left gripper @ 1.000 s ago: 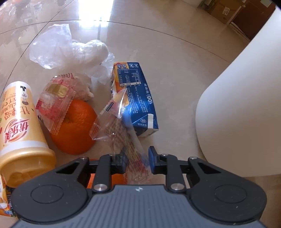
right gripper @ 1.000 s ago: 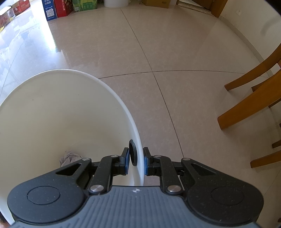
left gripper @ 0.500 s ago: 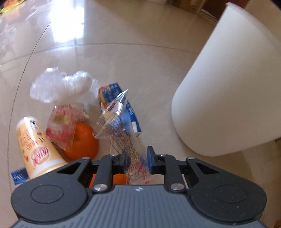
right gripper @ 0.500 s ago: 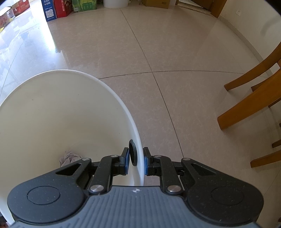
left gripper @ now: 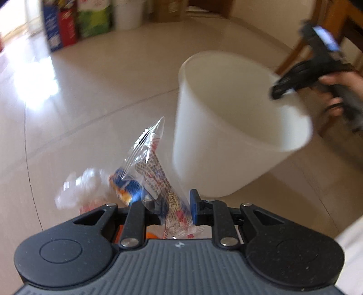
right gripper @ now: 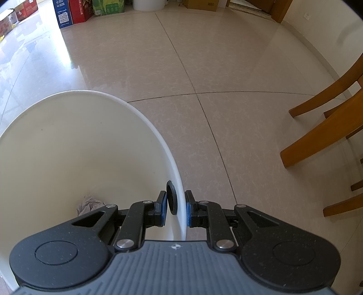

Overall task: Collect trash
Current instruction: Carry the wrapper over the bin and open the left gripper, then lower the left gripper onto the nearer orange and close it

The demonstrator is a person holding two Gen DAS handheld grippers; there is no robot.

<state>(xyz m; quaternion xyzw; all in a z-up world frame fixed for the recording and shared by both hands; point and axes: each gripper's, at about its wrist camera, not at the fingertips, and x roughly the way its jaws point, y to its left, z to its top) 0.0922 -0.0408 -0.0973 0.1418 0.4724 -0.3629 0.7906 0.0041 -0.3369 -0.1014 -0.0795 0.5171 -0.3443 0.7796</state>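
My left gripper (left gripper: 173,207) is shut on a clear plastic snack wrapper (left gripper: 156,168) with red and blue print, held up above the floor. Ahead and to the right stands the white trash bin (left gripper: 226,140), its mouth tilted toward me. My right gripper (right gripper: 175,208) is shut on the bin's rim (right gripper: 179,181); it also shows as the right gripper (left gripper: 281,89) at the bin's far edge, held by a hand (left gripper: 340,84). A crumpled grey wrapper (right gripper: 89,204) lies inside the bin. Below the left gripper I see a blue juice carton (left gripper: 127,188) and a clear plastic bag (left gripper: 79,190), both blurred.
Wooden chair legs (right gripper: 322,127) stand to the right of the bin. Coloured boxes (right gripper: 74,11) and a white container (right gripper: 148,4) line the far wall. Glossy beige floor tiles (right gripper: 204,56) stretch ahead, with sun glare on the left.
The left gripper has risen and swung right with the wrapper, so the bin's open mouth now faces it and the floor litter has dropped below. The right gripper has stayed clamped on the rim.
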